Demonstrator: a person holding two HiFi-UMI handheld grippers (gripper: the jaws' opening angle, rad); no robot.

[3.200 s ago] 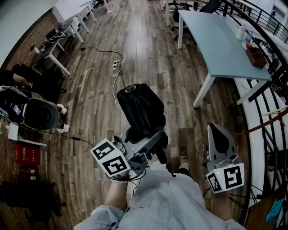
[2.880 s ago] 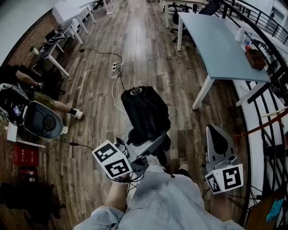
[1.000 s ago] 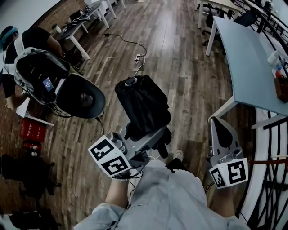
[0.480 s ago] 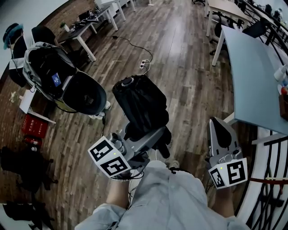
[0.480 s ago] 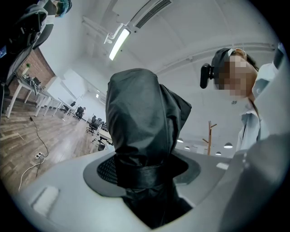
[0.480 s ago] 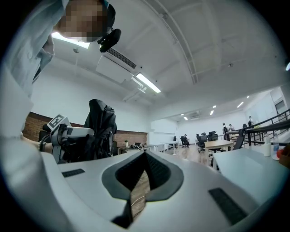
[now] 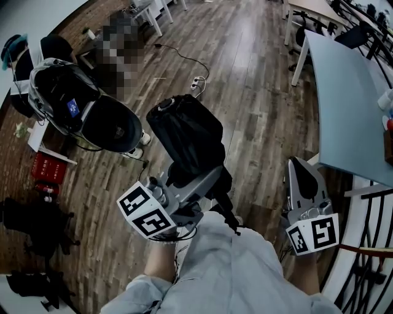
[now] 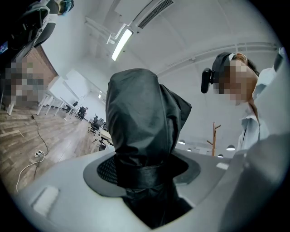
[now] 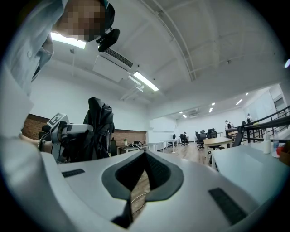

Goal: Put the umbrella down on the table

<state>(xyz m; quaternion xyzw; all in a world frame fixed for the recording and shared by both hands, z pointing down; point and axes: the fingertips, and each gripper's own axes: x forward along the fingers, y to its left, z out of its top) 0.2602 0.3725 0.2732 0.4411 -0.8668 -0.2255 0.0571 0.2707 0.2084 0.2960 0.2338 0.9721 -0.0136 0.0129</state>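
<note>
A folded black umbrella stands nearly upright over the wooden floor, in front of my body. My left gripper is shut on its strapped lower part, and in the left gripper view the umbrella fills the space between the jaws of my left gripper. My right gripper hangs low at the right, shut with nothing in it, beside the near corner of the pale blue table. In the right gripper view, my right gripper has the table at its right and the umbrella at its left.
A person in bulky black headgear stands close at the left. A power strip with its cable lies on the floor ahead. A red box sits at the left. Black railing runs along the right. White desks stand far off.
Both grippers have moved across the floor and the table has slid nearer along the right edge. The umbrella stays in my left gripper and leans slightly more to the left.
</note>
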